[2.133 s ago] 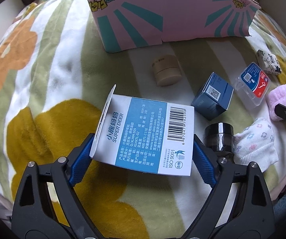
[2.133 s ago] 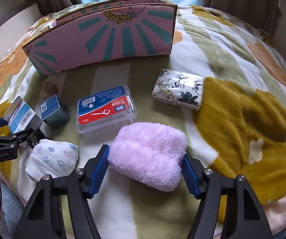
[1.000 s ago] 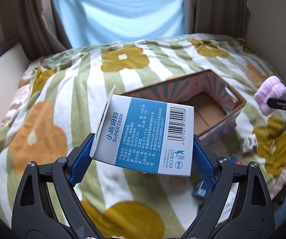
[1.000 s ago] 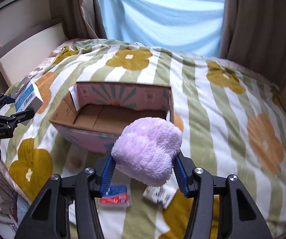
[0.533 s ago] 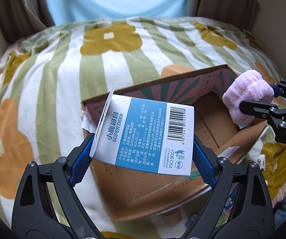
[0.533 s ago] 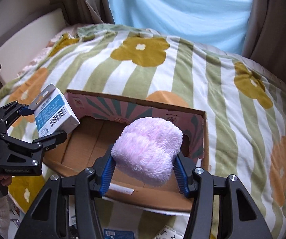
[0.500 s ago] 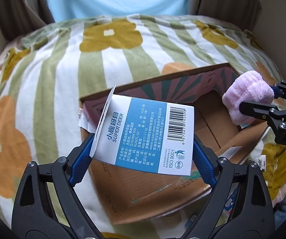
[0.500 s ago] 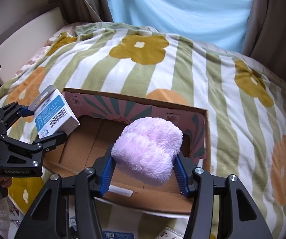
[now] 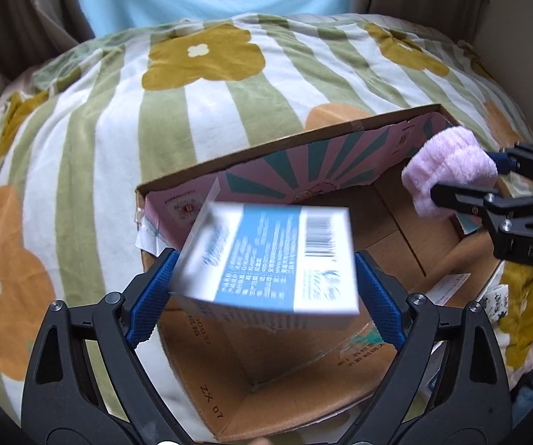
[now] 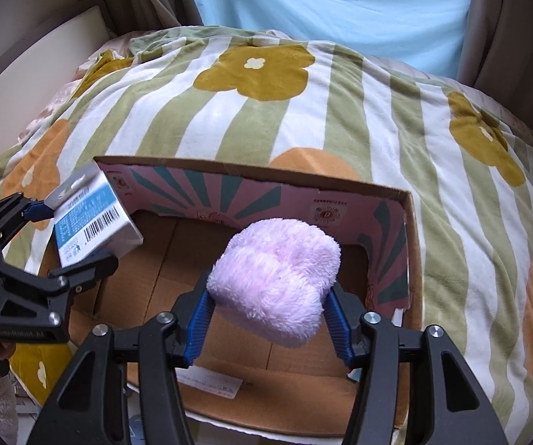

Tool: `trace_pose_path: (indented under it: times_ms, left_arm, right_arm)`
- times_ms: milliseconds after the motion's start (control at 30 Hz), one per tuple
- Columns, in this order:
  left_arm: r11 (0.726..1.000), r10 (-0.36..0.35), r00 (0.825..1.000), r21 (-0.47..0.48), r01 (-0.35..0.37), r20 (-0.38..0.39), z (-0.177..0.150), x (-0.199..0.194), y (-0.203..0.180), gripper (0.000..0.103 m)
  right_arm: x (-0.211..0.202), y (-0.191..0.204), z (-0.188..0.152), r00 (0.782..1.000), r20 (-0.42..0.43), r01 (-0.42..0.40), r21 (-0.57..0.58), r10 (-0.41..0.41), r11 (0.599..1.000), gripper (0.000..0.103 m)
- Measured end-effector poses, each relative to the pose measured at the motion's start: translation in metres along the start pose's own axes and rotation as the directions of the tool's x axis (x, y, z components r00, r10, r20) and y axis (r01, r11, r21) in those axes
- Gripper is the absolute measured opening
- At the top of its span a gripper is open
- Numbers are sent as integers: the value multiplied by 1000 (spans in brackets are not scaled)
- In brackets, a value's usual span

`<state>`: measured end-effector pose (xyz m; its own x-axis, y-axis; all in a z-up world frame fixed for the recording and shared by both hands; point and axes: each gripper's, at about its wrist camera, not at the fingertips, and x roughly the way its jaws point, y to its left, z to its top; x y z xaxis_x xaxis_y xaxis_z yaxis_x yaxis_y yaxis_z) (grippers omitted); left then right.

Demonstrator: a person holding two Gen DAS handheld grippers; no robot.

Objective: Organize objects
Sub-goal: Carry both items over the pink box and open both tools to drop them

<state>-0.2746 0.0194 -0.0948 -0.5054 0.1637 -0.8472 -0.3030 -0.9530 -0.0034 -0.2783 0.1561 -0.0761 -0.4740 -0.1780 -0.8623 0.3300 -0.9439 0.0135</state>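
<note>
While the striped flower blanket [image 10: 229, 111] filled most of both views, its near edge was cut off behind the gripper frames. On it sat the open cardboard box [image 10: 251, 193], pink with teal rays on its inside walls; the left wrist view alone showed "ZX 07" printed on a brown flap [image 9: 210, 400], along with other print too small to read. The right wrist view alone showed a white label [image 10: 207, 382] on the near flap, its writing illegible.

The left gripper [image 9: 264, 296] had its blue pads spread wide, a little clear of the blue and white carton [image 9: 270, 259] between them, which hung tilted over the box's left end. In the left wrist view the carton was blurred, so only its barcode could be made out; the right wrist view showed it [image 10: 92, 222] sharper, with a hang tab, though the text stayed unreadable.

The right gripper [image 10: 268, 320] was clamped on a pink fluffy roll [image 10: 277, 282], held above the box's right half. A patterned packet [image 9: 494, 304] peeked out past the box, mostly hidden.
</note>
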Motion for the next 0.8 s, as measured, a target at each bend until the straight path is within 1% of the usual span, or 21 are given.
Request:
trace_pose_path:
  times_ms: [33, 100, 133, 367, 533, 800]
  left_arm:
    - [1000, 18, 1000, 15, -18, 11, 1, -3, -2, 102]
    - [999, 38, 999, 36, -39, 34, 4, -10, -3, 103]
    - [998, 45, 998, 40, -47, 42, 4, -14, -3, 103]
    - [999, 31, 997, 17, -32, 75, 4, -34, 1, 103]
    - [999, 25, 996, 17, -27, 91, 1, -48, 0, 103]
    - [1000, 21, 990, 8, -22, 138, -4, -84, -4, 103]
  right_arm:
    - [-1, -1, 2, 1000, -1, 11, 6, -11, 1000, 60]
    - [-3, -3, 7, 1000, 2, 27, 26, -27, 999, 66]
    - [-5, -4, 8, 1000, 4, 27, 34, -27, 999, 67]
    - [-16, -4, 7, 999, 33, 6, 53, -8, 999, 67]
    - [-27, 0, 5, 998, 59, 3, 38, -5, 999, 67]
    - [-64, 6, -2, 992, 123, -14, 20, 12, 1000, 67]
